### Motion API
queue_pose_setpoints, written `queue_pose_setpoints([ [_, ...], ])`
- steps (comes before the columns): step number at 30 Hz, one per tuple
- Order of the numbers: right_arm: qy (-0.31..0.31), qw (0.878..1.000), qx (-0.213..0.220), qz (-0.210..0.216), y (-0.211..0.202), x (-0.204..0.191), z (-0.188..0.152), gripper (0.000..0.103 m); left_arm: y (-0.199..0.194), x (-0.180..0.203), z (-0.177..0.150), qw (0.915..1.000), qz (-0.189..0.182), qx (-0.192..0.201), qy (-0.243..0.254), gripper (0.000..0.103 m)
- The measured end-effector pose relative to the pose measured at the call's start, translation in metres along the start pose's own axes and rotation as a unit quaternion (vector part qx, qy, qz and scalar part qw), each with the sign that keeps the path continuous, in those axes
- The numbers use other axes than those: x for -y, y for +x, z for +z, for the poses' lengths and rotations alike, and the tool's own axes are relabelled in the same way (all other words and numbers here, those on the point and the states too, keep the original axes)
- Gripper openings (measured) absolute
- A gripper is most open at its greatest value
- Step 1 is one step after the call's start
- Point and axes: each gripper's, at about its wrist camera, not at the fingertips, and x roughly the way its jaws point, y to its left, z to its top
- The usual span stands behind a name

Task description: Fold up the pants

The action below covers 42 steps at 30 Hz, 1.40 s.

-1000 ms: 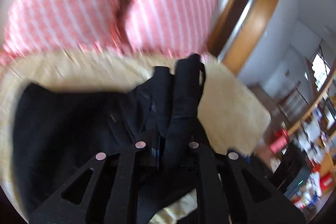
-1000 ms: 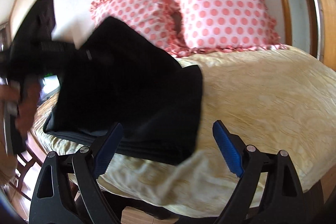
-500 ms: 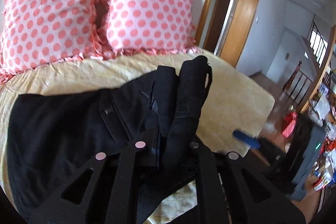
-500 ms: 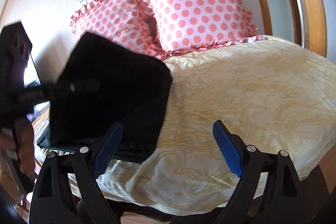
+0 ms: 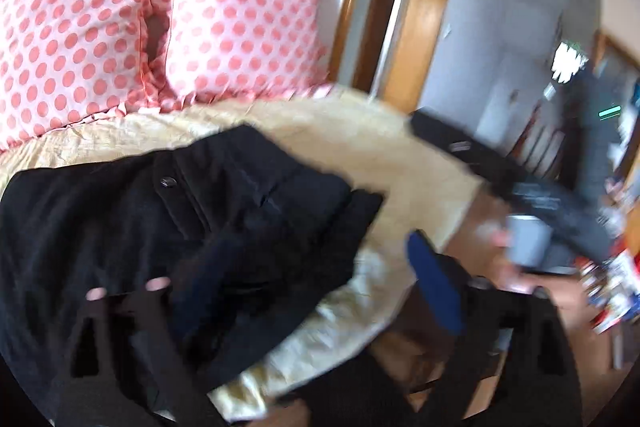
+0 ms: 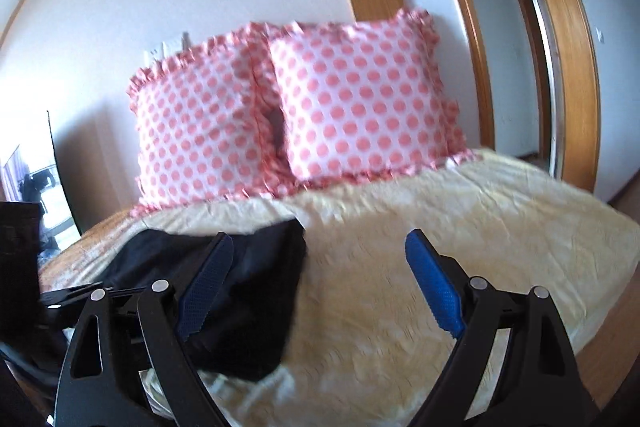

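The black pants [image 5: 168,227] lie folded on the yellow bedspread [image 5: 352,143] near the bed's front edge, their button facing up. They also show in the right wrist view [image 6: 248,291], at the left of the bed. My left gripper [image 5: 304,283] is open just above the pants, with its blue right finger [image 5: 432,287] out past the bed edge; a fold of black cloth lies by its left finger. My right gripper [image 6: 316,287] is open and empty, above the bed's front edge beside the pants. The left wrist view is blurred.
Two pink polka-dot pillows [image 6: 292,115] lean on the wall at the head of the bed. A wooden door frame [image 6: 576,67] stands to the right. The right hand's gripper body [image 5: 540,195] shows at the right of the left wrist view. Cluttered shelves [image 5: 616,267] stand far right.
My left gripper has opened and let go of the pants, which now lie flat on the bed. My right gripper has drawn back and tilted upward.
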Motion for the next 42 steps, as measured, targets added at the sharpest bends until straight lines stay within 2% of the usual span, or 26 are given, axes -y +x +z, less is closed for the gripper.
queue_pose_setpoints([
  [1, -0.004, 1.0, 0.005, 0.007, 0.001, -0.004, 0.004, 0.09, -0.016, -0.005, 0.002, 0.9998, -0.004, 0.018, -0.003, 0.097],
  [2, -0.01, 1.0, 0.007, 0.022, 0.003, -0.012, 0.008, 0.09, -0.039, -0.015, 0.003, 0.9983, 0.025, 0.052, -0.005, 0.101],
  [3, -0.016, 0.999, 0.004, 0.038, 0.008, -0.02, 0.01, 0.09, -0.049, -0.021, 0.003, 0.996, 0.055, 0.07, -0.006, 0.101],
  [4, -0.024, 0.998, -0.002, 0.058, 0.013, -0.03, 0.01, 0.09, -0.061, -0.034, 0.004, 0.9889, 0.117, 0.092, -0.006, 0.101],
  [6, -0.055, 0.994, -0.028, 0.093, 0.031, -0.059, 0.006, 0.09, -0.065, -0.052, 0.003, 0.9748, 0.203, 0.093, -0.005, 0.101],
  [8, -0.082, 0.988, -0.056, 0.121, 0.05, -0.085, -0.003, 0.089, -0.059, -0.07, -0.001, 0.9648, 0.254, 0.066, -0.009, 0.101],
  [11, -0.109, 0.982, -0.088, 0.129, 0.071, -0.109, -0.016, 0.089, -0.051, -0.085, -0.012, 0.9643, 0.26, 0.04, -0.035, 0.101],
  [16, -0.118, 0.981, -0.131, 0.08, 0.087, -0.111, -0.038, 0.089, -0.047, -0.091, -0.03, 0.9614, 0.269, 0.024, -0.051, 0.101],
  [19, -0.145, 0.973, -0.173, 0.034, 0.094, -0.109, -0.064, 0.09, -0.04, -0.097, -0.043, 0.9557, 0.289, 0.003, -0.057, 0.101],
  [21, -0.165, 0.972, -0.164, 0.016, 0.089, -0.111, -0.08, 0.091, -0.029, -0.106, -0.057, 0.9522, 0.293, -0.03, -0.08, 0.101],
  [23, -0.162, 0.975, -0.152, 0.006, 0.084, -0.112, -0.085, 0.091, -0.031, -0.108, -0.065, 0.9523, 0.292, -0.016, -0.086, 0.101],
  [27, -0.153, 0.976, -0.153, 0.008, 0.086, -0.111, -0.077, 0.092, -0.035, -0.105, -0.058, 0.9514, 0.296, -0.017, -0.083, 0.101],
  [29, -0.136, 0.981, -0.138, 0.024, 0.083, -0.112, -0.067, 0.092, -0.039, -0.101, -0.049, 0.9537, 0.292, -0.004, -0.072, 0.101],
  [31, -0.123, 0.983, -0.132, 0.04, 0.084, -0.115, -0.057, 0.092, -0.037, -0.101, -0.04, 0.9508, 0.304, -0.003, -0.061, 0.101],
  [34, -0.135, 0.979, -0.149, 0.034, 0.099, -0.124, -0.051, 0.092, -0.028, -0.109, -0.031, 0.9488, 0.308, -0.023, -0.066, 0.101],
  [37, -0.165, 0.962, -0.217, 0.012, 0.126, -0.131, -0.067, 0.093, -0.011, -0.125, -0.033, 0.9427, 0.312, -0.075, -0.089, 0.101],
  [42, -0.161, 0.967, -0.197, 0.027, 0.119, -0.127, -0.068, 0.094, -0.012, -0.133, -0.036, 0.9461, 0.295, -0.08, -0.107, 0.101],
])
